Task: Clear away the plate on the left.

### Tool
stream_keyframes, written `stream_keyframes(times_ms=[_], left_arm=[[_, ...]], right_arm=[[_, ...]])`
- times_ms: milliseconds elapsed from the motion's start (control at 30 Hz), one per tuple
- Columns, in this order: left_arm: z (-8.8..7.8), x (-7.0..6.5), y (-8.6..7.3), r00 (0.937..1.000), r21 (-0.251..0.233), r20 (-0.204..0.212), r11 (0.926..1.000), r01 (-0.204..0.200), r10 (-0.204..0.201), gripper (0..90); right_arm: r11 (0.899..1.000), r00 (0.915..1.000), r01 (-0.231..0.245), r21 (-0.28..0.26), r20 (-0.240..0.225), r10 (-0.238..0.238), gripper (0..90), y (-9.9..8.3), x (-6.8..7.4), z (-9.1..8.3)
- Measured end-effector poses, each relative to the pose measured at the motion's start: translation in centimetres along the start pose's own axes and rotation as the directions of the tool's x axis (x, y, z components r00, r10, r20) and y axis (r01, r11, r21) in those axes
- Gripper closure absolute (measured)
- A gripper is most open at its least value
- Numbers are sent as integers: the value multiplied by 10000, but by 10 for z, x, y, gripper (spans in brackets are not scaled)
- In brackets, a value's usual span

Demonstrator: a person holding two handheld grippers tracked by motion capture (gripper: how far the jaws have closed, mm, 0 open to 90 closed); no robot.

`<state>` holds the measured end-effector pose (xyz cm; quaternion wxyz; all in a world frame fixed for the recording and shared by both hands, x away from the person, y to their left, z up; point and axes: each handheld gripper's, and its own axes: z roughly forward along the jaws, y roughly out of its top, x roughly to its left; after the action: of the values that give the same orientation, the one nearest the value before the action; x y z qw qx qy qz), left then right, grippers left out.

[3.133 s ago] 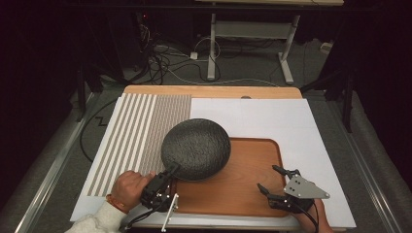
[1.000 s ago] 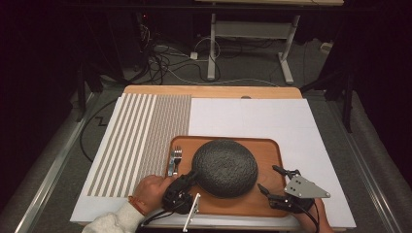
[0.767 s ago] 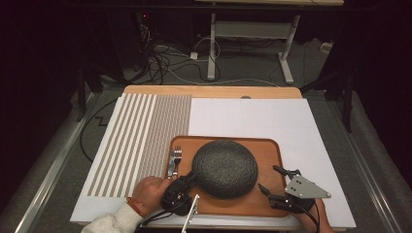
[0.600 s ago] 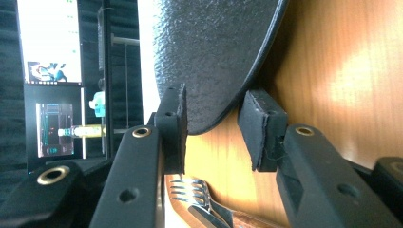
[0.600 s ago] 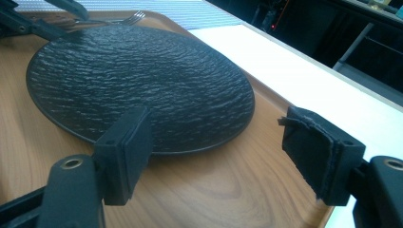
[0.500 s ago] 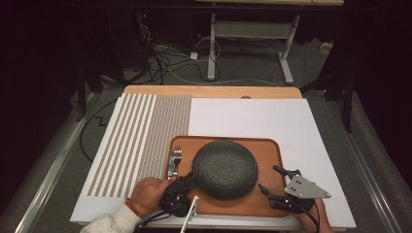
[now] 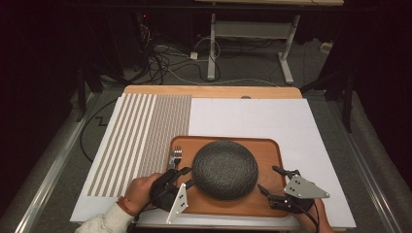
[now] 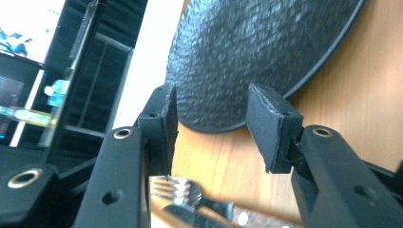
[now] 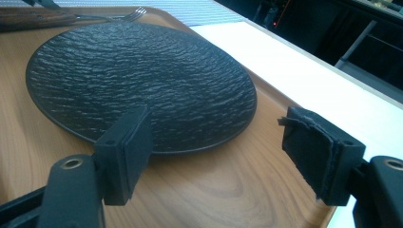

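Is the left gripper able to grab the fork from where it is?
Probably yes. The fork lies bare on the tray, just beside the left gripper, whose jaws have just been opening with nothing between them. The plate sits next to the fork, not over it.

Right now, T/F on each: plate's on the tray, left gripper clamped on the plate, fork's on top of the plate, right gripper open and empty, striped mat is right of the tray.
1. The dark plate lies flat on the wooden tray. True.
2. The left gripper is clamped on the plate. False: its jaws have just been opening, and the pads stand apart from the rim.
3. The fork lies on top of the plate. False: it lies on the tray beside the plate, at the left end.
4. The right gripper is open with nothing between its jaws. True.
5. The striped mat lies right of the tray. False: it lies to the left.
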<state>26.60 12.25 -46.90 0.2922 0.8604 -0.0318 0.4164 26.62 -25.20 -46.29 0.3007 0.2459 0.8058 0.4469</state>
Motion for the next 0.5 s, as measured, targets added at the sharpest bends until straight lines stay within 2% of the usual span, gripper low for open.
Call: stream_keyframes(times_ms=[33, 67, 167, 267, 300, 333, 367, 500], left_arm=[[2, 0, 1, 9999, -11, 94, 9999, 139, -139, 546], [3, 0, 3, 9997, 12, 178, 9998, 182, -182, 603], [9, 1, 7, 9967, -95, 517, 9979, 637, -631, 656], [17, 4, 8, 9898, -11, 915, 9939, 1102, -1096, 686], [20, 4, 8, 9852, -8, 1086, 9910, 1337, -1329, 708], [23, 6, 8, 9829, -67, 1212, 9900, 1407, -1389, 710], [24, 6, 7, 9772, 43, 1339, 9862, 1657, -1648, 710], [30, 7, 6, 9683, 188, 1607, 9815, 1907, -1912, 726]], right_arm=[[10000, 10000, -15, -1, -6, 15, 262, 0, 0, 0], [10000, 10000, -26, -6, -13, 26, 263, 0, 0, 0], [10000, 10000, -19, 20, -43, 19, 262, 0, 1, 1], [10000, 10000, -32, 58, -56, 32, 262, 0, 1, 1], [10000, 10000, -32, 56, -75, 32, 263, 0, 1, 2], [10000, 10000, -34, 63, -82, 34, 262, 0, 1, 2], [10000, 10000, -17, 74, -73, 18, 262, 0, 1, 2], [10000, 9999, -55, 75, -95, 56, 262, -1, 1, 2]])
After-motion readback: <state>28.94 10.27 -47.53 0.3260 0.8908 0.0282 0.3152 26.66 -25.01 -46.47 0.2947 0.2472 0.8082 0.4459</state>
